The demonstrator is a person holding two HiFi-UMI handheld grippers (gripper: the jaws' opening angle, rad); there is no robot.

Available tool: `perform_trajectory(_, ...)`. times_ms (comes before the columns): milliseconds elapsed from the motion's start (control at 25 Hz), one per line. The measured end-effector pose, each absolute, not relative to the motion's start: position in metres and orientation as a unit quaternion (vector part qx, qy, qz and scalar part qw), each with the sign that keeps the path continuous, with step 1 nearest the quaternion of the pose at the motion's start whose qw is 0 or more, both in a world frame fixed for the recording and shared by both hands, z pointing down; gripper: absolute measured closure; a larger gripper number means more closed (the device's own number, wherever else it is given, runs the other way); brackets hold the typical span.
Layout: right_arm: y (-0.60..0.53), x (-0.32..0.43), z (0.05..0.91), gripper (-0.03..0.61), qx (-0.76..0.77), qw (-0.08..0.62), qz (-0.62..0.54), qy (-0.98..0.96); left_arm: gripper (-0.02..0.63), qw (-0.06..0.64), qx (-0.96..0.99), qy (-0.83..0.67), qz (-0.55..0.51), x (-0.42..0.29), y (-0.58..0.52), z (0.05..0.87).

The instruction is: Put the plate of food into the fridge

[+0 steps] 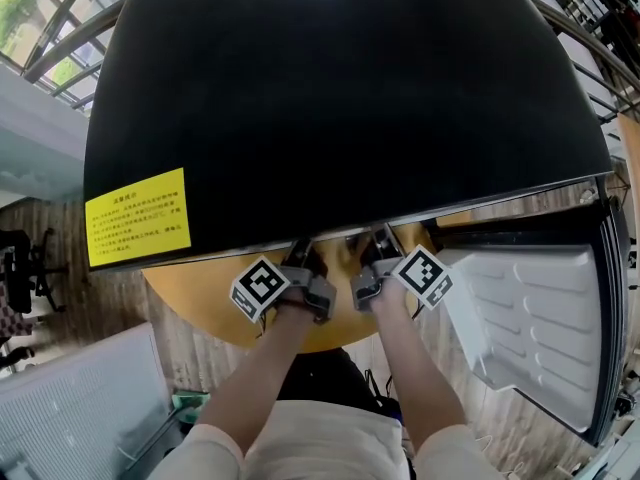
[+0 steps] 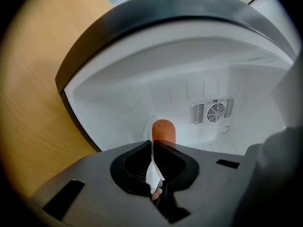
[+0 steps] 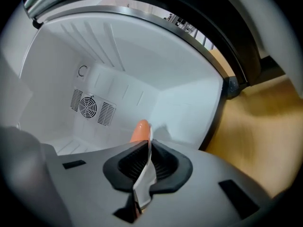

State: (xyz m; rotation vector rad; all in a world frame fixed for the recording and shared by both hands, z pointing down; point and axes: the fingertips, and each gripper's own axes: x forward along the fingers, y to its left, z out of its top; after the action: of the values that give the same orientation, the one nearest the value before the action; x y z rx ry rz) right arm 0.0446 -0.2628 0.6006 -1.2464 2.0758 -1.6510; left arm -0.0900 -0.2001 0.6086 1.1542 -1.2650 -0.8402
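**White plate held at both rims inside the open fridge**

White china shows as a thin sliver pinched in each claw. The left gripper [image 2: 152,161] has its jaws closed down on the rim of the plate [image 2: 151,171], and the right gripper [image 3: 146,161] is clamped the same way on the opposite rim. Gripping at two sides looks meant to keep the plate level so the food does not slide. An orange sausage [image 2: 164,130] lies on it, just beyond the jaws at 12 o'clock in both gripper views.

The plate is inside the fridge [image 1: 340,98]. White inner walls surround it, and the fan grille [image 2: 215,111] sits on the back wall at 2 o'clock from the left gripper. Whether the plate rests on the compartment floor or hangs just above it cannot be told.

From the head view the black fridge top hides the jaws. Only the marker cubes [image 1: 262,286] show under its edge at 6 o'clock. The door [image 1: 540,308] stands open at 4 o'clock, and a yellow label [image 1: 137,216] sits at 9 o'clock. The likely next step is to set the plate down and release both sides together.
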Motion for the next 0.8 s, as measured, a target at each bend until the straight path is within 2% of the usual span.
perform_trajectory(800, -0.281, 0.039, 0.622, 0.538, -0.437, 0.094, -0.562, 0.696, 0.581, 0.579, 0.472, -0.559, -0.358, -0.093, -0.214, 0.629)
